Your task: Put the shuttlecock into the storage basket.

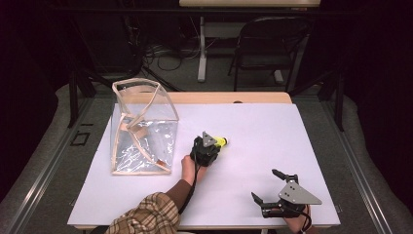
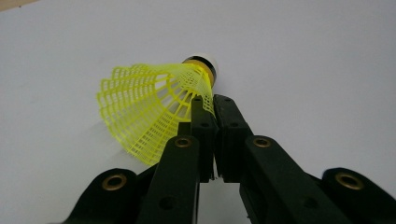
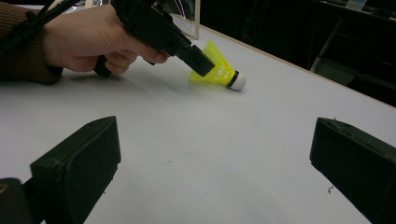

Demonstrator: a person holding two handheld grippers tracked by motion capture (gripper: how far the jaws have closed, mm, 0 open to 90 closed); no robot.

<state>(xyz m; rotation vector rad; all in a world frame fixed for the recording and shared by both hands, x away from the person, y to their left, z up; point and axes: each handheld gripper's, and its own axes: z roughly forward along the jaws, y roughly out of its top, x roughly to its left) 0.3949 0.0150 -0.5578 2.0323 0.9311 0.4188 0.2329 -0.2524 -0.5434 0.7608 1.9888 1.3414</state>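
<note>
A yellow mesh shuttlecock (image 1: 222, 142) with a white cork tip lies near the middle of the white table top (image 1: 272, 122). My left gripper (image 1: 217, 145) is shut on the edge of its skirt. In the left gripper view the two black jaws (image 2: 212, 100) pinch the yellow mesh (image 2: 140, 107) close behind the cork. The right gripper view shows the shuttlecock (image 3: 219, 71) tilted with its cork on the table, and the left gripper (image 3: 203, 65) held in a hand. My right gripper (image 1: 264, 184) stands open near the table's front right edge, with nothing between its pads (image 3: 93, 144).
A clear plastic bag (image 1: 143, 126) with beige trim stands upright and open on the left of the table. A wooden strip (image 1: 229, 97) runs along the far edge. A folding chair (image 1: 268, 44) and cables are on the floor behind.
</note>
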